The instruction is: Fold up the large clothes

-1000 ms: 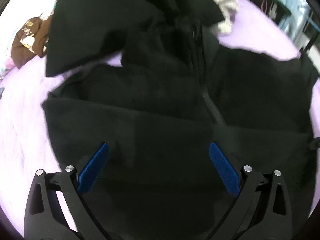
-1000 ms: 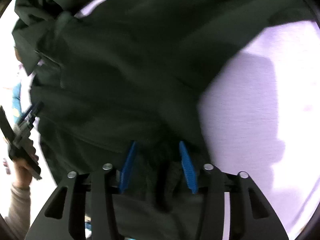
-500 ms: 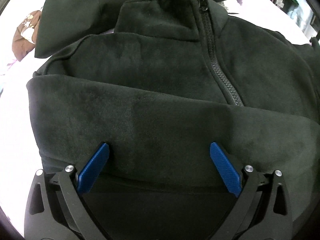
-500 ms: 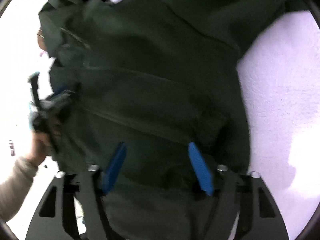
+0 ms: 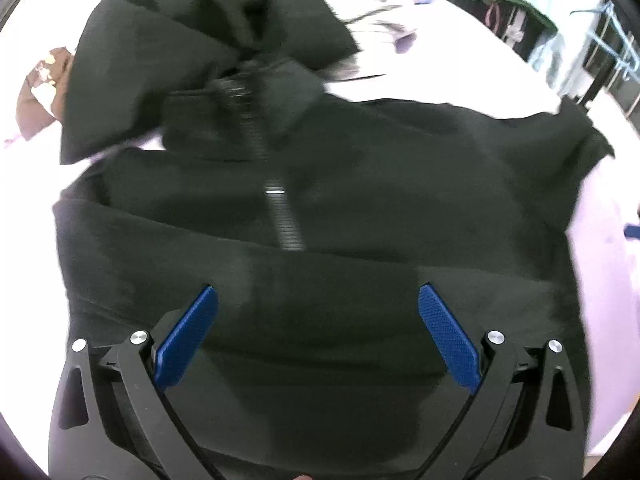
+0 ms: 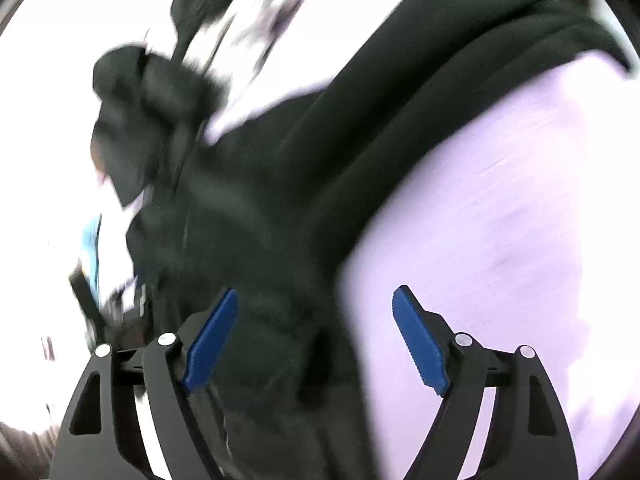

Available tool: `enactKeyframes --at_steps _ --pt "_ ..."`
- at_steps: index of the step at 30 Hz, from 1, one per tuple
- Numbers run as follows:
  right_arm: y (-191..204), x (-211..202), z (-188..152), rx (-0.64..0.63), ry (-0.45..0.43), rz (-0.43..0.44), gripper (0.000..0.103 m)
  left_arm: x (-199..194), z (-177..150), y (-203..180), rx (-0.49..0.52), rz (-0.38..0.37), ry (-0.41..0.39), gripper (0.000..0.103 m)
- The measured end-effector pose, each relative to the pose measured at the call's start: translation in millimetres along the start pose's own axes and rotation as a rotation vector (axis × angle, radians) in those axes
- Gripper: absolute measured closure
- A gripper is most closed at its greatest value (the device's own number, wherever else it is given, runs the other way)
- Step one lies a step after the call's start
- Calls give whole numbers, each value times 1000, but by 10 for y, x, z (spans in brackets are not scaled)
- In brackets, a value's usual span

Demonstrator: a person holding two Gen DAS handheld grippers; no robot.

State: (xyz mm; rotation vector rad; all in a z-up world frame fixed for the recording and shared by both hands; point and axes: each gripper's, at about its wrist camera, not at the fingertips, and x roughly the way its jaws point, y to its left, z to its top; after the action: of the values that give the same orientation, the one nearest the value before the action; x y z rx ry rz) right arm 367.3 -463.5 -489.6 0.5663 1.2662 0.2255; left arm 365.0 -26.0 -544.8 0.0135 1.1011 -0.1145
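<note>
Spreading wide, the left gripper [image 5: 316,332] hovers over the folded-up hem of the black jacket [image 5: 360,168], which lies zipper [image 5: 280,216] up on the lilac bed [image 5: 608,280]. The right gripper [image 6: 316,336] is also spread, empty, over the jacket's edge beside bare sheet; that view is blurred.

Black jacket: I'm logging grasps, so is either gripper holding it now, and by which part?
Nothing is held. The left gripper and right gripper are both open over the black jacket.
</note>
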Motion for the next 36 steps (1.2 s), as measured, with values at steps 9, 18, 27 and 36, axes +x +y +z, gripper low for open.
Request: enactKeyframes --at_steps 9,18,27,36 --pt "-1501 -760 918 508 -416 85 18 222 -71 -585 -9 -66 82 6" --pt "-2434 -347 1283 929 -498 181 20 319 -73 -649 4 -56 98 6" --pt "-2348 -234 1572 861 -411 96 62 336 -6 -694 13 -57 98 6" --pt "-2013 -515 1319 685 -603 220 87 235 72 -678 4 -91 84 6"
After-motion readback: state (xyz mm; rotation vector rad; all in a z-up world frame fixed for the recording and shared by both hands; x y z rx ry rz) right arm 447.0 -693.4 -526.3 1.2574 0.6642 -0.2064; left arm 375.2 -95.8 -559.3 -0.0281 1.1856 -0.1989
